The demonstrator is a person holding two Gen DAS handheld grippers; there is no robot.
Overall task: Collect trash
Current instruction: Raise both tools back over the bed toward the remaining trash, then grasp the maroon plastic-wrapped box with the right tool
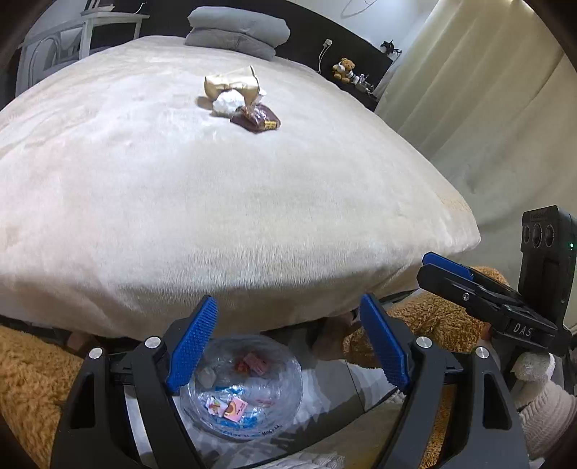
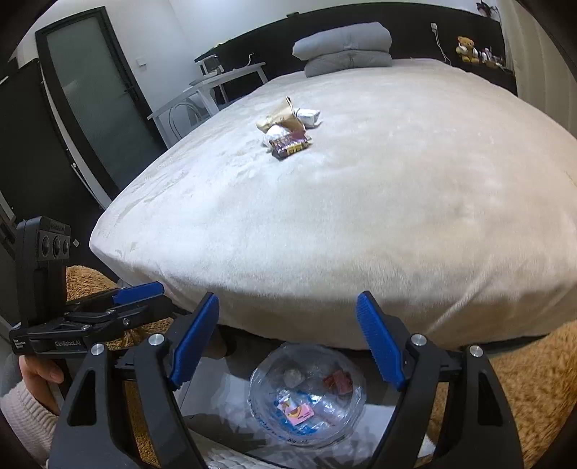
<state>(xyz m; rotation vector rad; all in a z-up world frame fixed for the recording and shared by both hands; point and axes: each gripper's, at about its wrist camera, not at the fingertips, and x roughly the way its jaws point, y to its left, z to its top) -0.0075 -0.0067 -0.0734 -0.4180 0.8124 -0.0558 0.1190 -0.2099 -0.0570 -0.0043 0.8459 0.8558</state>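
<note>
A small pile of trash lies on the cream bed (image 1: 180, 202): a gold crumpled bag (image 1: 232, 84), a white crumpled paper (image 1: 227, 102) and a brown snack wrapper (image 1: 256, 118). The right wrist view shows the same brown wrapper (image 2: 290, 146) and gold bag (image 2: 279, 115). A bin lined with a clear bag (image 1: 245, 389) stands on the floor below the bed's foot, holding several small wrappers; it also shows in the right wrist view (image 2: 306, 393). My left gripper (image 1: 288, 346) is open and empty above the bin. My right gripper (image 2: 288, 346) is open and empty above it too.
Grey pillows (image 1: 238, 32) lie at the bed's head. A brown shaggy rug (image 2: 533, 382) covers the floor around the bin. A white desk (image 2: 216, 83) and a dark door (image 2: 83, 93) stand left of the bed. A teddy bear (image 1: 344, 68) sits on a dark shelf.
</note>
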